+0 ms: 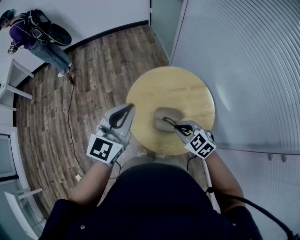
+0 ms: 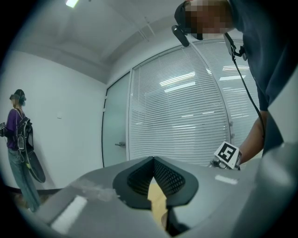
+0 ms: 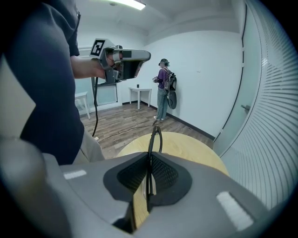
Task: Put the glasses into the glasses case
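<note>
Right gripper [image 1: 180, 127] clamped on the thin black glasses [image 3: 156, 135], right at the grey case [image 1: 164, 117] on the table [image 1: 187, 89]. Left gripper [image 1: 125, 111] closed, empty, alongside. Risk: twisting loose from so slim a pinch, missing the case.

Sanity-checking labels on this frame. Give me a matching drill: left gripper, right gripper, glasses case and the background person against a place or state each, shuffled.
Things:
1. left gripper
2. right gripper
3. glasses case
4. person in a purple top

Places or states:
A. grey, lies on the round wooden table
B. jaws shut on the black glasses
C. stands near the white wall
D. jaws shut, nothing between them

Pairs: 1-D, 2-B, 3-A, 4-C
</note>
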Demonstrator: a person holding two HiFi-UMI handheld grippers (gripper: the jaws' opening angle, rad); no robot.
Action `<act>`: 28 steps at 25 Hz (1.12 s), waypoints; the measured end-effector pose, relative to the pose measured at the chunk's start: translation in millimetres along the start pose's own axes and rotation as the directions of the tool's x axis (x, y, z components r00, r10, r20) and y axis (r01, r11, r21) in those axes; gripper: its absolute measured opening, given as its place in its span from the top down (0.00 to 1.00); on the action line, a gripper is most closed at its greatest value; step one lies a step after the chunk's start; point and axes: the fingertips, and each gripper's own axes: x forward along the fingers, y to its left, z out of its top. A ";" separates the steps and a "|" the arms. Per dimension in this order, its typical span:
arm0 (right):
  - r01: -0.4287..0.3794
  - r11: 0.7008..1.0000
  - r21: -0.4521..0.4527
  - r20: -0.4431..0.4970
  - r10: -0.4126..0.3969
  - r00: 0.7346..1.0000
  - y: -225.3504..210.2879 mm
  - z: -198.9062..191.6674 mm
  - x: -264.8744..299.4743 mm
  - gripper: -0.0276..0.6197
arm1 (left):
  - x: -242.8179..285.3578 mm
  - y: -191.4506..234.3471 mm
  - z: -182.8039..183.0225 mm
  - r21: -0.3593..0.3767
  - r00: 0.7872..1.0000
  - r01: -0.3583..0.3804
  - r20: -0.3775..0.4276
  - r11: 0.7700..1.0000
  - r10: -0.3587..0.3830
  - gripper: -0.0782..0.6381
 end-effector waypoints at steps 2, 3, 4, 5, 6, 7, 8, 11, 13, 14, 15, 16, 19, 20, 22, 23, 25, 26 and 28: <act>-0.006 1.000 -0.002 0.002 0.006 1.000 -2.5 4.0 2.4 0.91 | 2.1 3.6 -0.1 0.004 1.000 0.004 0.003 1.000 -0.004 0.89; -0.012 1.000 -0.005 0.000 0.012 1.000 -3.1 4.7 4.6 0.91 | 3.4 4.9 -0.5 0.003 1.000 0.007 0.008 1.000 -0.007 0.89; -0.017 1.000 -0.006 -0.003 0.017 1.000 -3.7 4.4 7.2 0.91 | 4.9 5.6 -1.2 0.001 1.000 0.010 0.012 1.000 -0.010 0.89; -0.023 1.000 -0.005 -0.005 0.023 1.000 -4.6 3.4 9.6 0.91 | 6.6 5.8 -2.1 -0.001 1.000 0.012 0.013 1.000 -0.012 0.89; -0.028 1.000 -0.001 -0.007 0.028 1.000 -5.8 2.2 11.4 0.91 | 8.3 5.8 -2.4 -0.001 1.000 0.013 0.011 1.000 -0.013 0.89; -0.033 0.999 0.004 -0.008 0.033 0.999 -7.3 1.3 12.5 0.91 | 10.0 6.0 -2.1 0.000 1.000 0.012 0.006 1.000 -0.012 0.89; -0.036 0.999 0.010 -0.009 0.036 0.999 -8.8 0.8 13.2 0.91 | 11.6 7.2 -1.2 0.001 1.000 0.010 -0.002 1.000 -0.010 0.89; -0.047 0.999 0.020 -0.015 0.047 0.999 -12.8 -0.1 18.6 0.91 | 15.0 15.4 -3.0 -0.001 1.000 0.003 -0.020 1.000 -0.003 0.89; -0.060 0.998 0.022 -0.021 0.061 0.998 -13.8 -1.1 24.8 0.91 | 15.7 21.0 -7.6 -0.008 1.000 0.000 -0.025 1.000 0.000 0.89; -0.068 0.997 0.022 -0.025 0.068 0.997 -14.0 -1.9 27.3 0.91 | 16.2 22.9 -8.8 -0.011 1.000 -0.002 -0.026 1.000 0.001 0.89; -0.075 0.997 0.023 -0.029 0.075 0.997 -14.1 -2.7 29.5 0.91 | 16.9 24.7 -9.3 -0.013 1.000 -0.005 -0.030 1.000 0.004 0.89; -0.081 0.996 0.023 -0.035 0.082 0.996 -14.3 -4.0 31.7 0.91 | 17.7 26.6 -10.0 -0.013 0.999 -0.009 -0.037 1.000 0.009 0.89; -0.104 0.994 0.021 -0.052 0.105 0.993 -13.6 -10.5 40.3 0.91 | 20.4 32.3 -15.7 -0.030 0.999 -0.027 -0.042 0.999 0.026 0.89; -0.113 0.993 0.022 -0.057 0.114 0.992 -12.5 -12.0 42.8 0.91 | 20.8 34.1 -17.2 -0.045 0.999 -0.032 -0.035 0.998 0.031 0.89; -0.129 0.991 0.027 -0.065 0.131 0.989 -10.4 -12.6 47.0 0.91 | 20.6 39.0 -20.1 -0.063 0.999 -0.039 -0.038 0.997 0.037 0.89; -0.135 0.990 0.031 -0.069 0.137 0.988 -10.5 -12.6 49.4 0.91 | 20.6 41.8 -22.0 -0.064 0.998 -0.040 -0.046 0.997 0.038 0.89; -0.145 0.989 0.035 -0.076 0.147 0.986 -12.2 -15.4 55.5 0.91 | 22.0 45.7 -26.8 -0.069 0.998 -0.043 -0.055 0.997 0.039 0.89; -0.151 0.988 0.037 -0.081 0.154 0.985 -12.6 -18.8 59.0 0.91 | 22.8 46.6 -29.8 -0.075 0.997 -0.046 -0.058 0.996 0.042 0.89; -0.167 0.985 0.041 -0.093 0.170 0.981 -11.8 -27.6 66.5 0.91 | 23.7 48.8 -37.4 -0.079 0.996 -0.056 -0.071 0.995 0.050 0.89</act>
